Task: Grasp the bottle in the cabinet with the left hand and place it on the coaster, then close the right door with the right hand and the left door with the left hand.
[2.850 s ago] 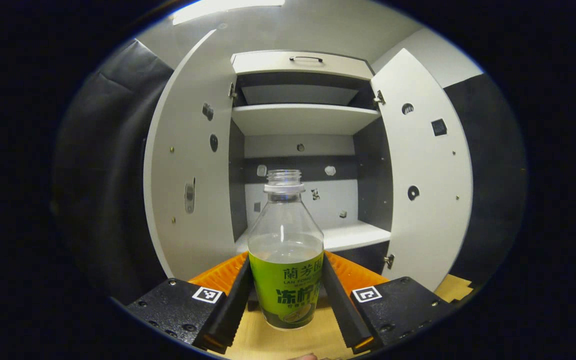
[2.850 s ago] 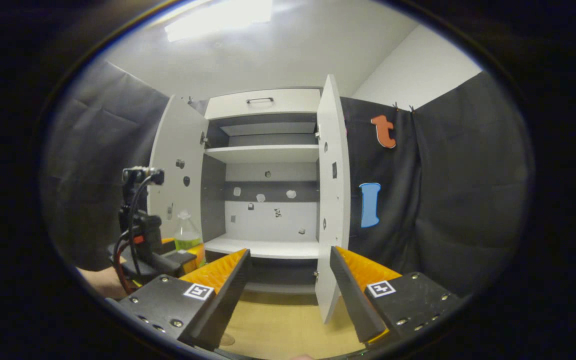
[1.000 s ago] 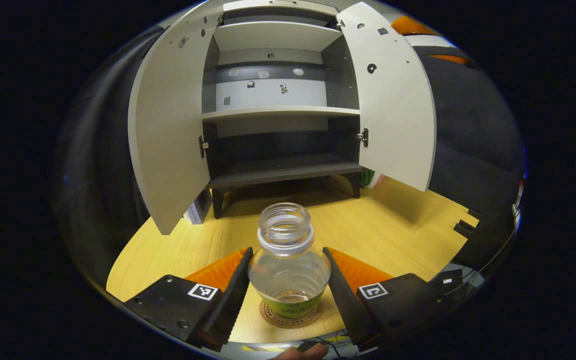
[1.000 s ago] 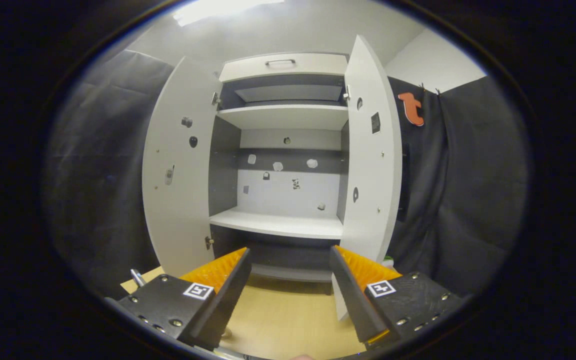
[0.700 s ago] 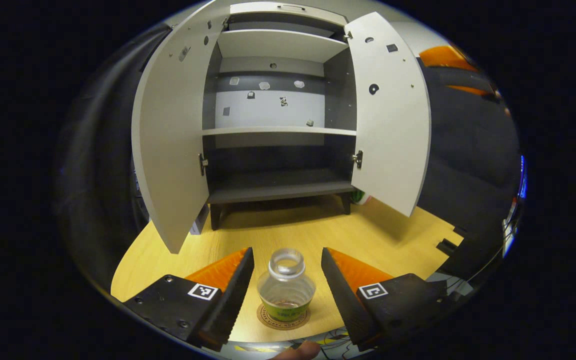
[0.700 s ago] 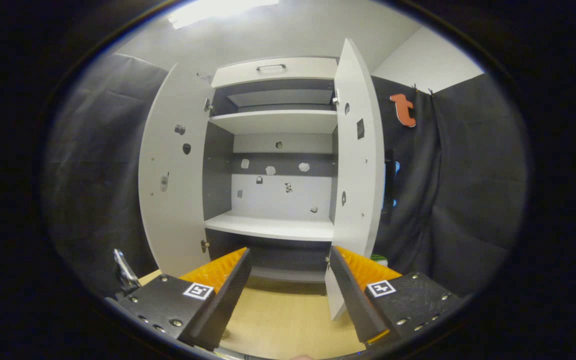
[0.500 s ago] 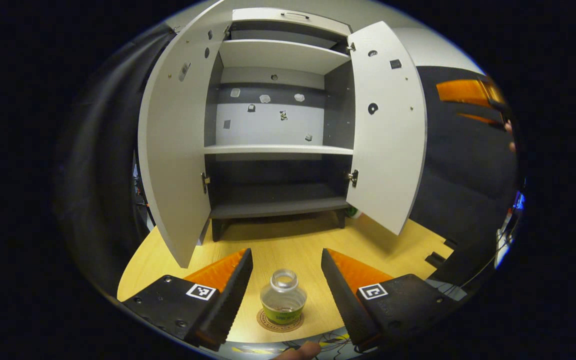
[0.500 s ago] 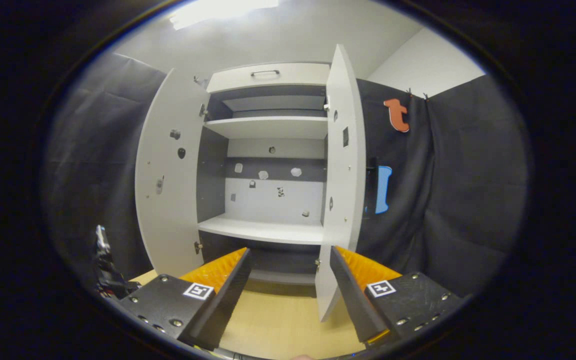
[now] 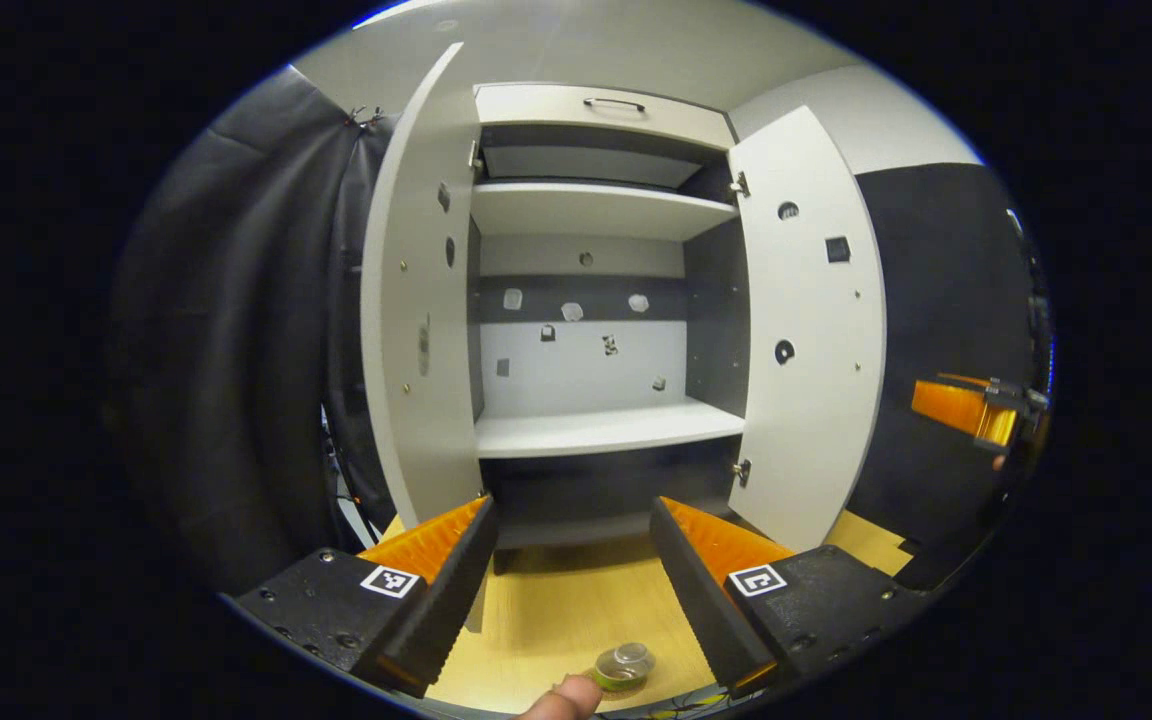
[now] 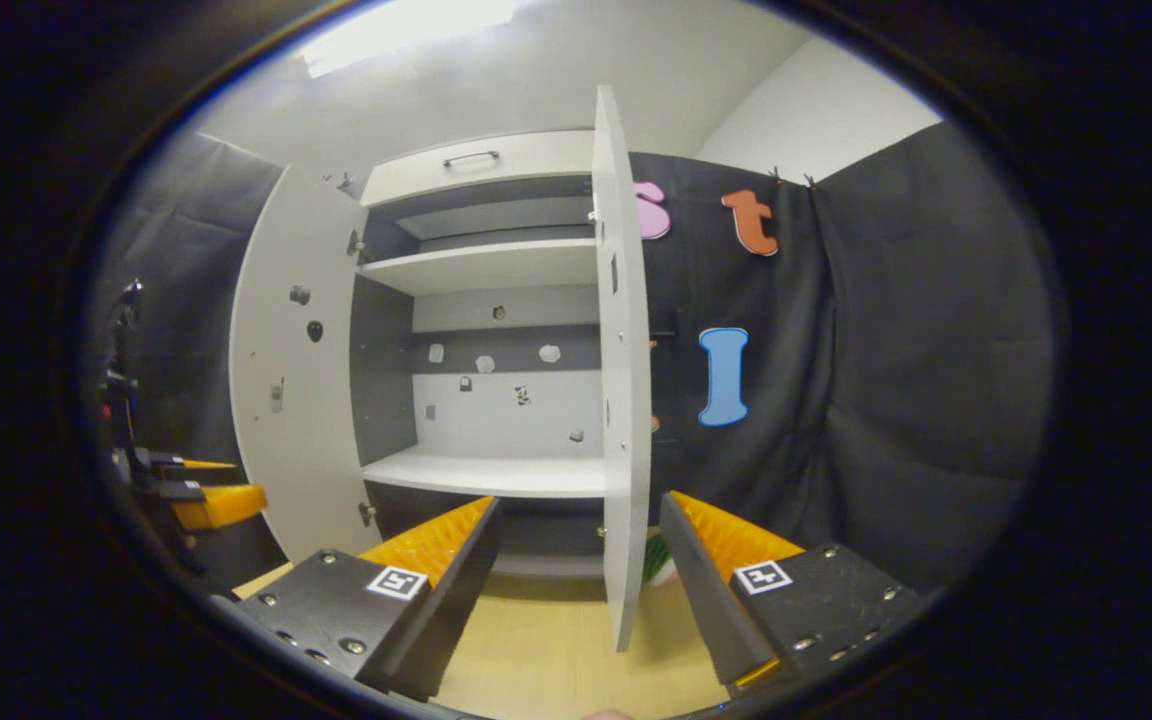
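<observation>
Wooden tabletop (image 9: 556, 620) under the left gripper (image 9: 568, 590), fingers apart and empty; bottle (image 9: 622, 664) at 6 o'clock below them, released, coaster hidden beneath it. Right gripper (image 10: 581, 585) likewise spread and empty, facing the right door (image 10: 620, 400) edge-on at 12 o'clock. Best to press a finger flat on the door's outer face near the free edge and swing it toward 10 o'clock steadily. Left door (image 10: 286, 370) open at 9 o'clock. Cabinet shelf (image 10: 496, 475) bare, nothing blocking the swing.
</observation>
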Tool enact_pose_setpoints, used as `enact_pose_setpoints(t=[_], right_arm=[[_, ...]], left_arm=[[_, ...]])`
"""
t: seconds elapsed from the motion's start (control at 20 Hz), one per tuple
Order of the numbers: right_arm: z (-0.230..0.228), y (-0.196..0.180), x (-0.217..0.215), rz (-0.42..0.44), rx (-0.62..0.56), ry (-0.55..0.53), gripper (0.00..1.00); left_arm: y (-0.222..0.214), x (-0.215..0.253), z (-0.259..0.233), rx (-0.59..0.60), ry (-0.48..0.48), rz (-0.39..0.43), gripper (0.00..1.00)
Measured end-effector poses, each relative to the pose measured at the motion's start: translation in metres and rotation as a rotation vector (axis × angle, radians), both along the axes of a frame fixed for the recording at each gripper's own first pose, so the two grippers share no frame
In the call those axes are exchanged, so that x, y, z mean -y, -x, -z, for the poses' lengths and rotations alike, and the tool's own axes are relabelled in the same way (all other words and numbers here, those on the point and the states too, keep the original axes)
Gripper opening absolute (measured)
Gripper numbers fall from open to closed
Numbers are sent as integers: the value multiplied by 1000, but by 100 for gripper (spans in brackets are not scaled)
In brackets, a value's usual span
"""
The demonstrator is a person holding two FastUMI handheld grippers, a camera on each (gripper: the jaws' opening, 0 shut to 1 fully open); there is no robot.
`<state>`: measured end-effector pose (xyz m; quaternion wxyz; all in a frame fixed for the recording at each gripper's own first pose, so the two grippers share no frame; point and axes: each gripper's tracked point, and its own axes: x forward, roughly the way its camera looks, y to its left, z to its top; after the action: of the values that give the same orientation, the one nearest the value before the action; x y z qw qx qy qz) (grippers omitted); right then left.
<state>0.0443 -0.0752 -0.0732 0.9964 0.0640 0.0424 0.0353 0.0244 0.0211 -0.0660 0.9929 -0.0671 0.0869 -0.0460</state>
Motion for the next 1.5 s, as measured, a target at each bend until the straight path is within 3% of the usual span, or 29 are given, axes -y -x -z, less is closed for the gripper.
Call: enact_pose_setpoints(t=[0.3, 0.55, 0.95, 1.25, 1.35, 1.5], right_arm=[[-2, -20, -5, 6, 31, -3, 96], [8, -22, -8, 5, 23, -24, 93], [26, -19, -16, -1, 4, -23, 97], [16, -3, 20, 40, -4, -9, 93], [6, 8, 25, 6, -6, -19, 97], [-4, 20, 37, -4, -8, -17, 96]], left_arm=[[-20, -77, -42, 45, -12, -40, 96], [-30, -154, -55, 46, 8, -132, 96], [-54, -242, -37, -14, 90, -219, 96], [-85, -233, -33, -22, 89, -189, 96], [-93, -221, -36, -18, 60, -150, 94], [-103, -225, -38, -13, 16, -157, 93]])
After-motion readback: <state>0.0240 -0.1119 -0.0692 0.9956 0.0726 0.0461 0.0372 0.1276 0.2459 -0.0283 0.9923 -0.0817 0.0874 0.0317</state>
